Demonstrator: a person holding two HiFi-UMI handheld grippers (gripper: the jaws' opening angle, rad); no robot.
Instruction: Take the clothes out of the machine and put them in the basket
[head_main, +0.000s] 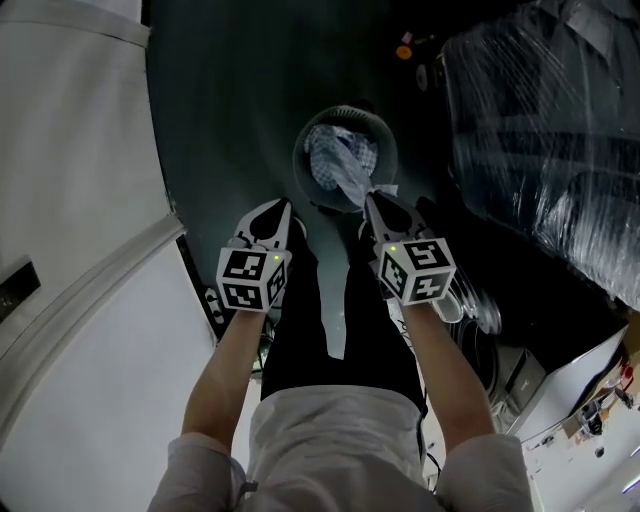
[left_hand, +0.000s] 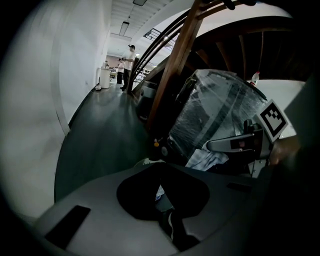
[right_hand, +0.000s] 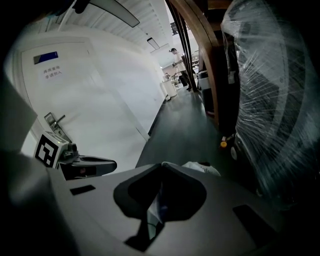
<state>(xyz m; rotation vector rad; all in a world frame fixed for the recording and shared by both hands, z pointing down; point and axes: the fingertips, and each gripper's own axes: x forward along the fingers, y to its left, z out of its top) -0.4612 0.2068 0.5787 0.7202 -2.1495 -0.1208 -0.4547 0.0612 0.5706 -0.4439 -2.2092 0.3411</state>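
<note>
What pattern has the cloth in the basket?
The cloth is blue-and-white checked; clearest in head view.

Pale grey top (head_main: 340, 440), sleeves ending near the elbows, black trousers (head_main: 320, 330). The left gripper (head_main: 284, 207) and right gripper (head_main: 371, 200) are black-and-white, each bearing a square-marker cube.

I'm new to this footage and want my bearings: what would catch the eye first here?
First comes the round basket on the dark floor, in the middle of the head view, with a blue-and-white checked cloth heaped in it. The right gripper, jaws shut on a tail of that cloth, sits at the basket's near rim, with the left gripper beside it. At right looms a bulky load wrapped in plastic film.
</note>
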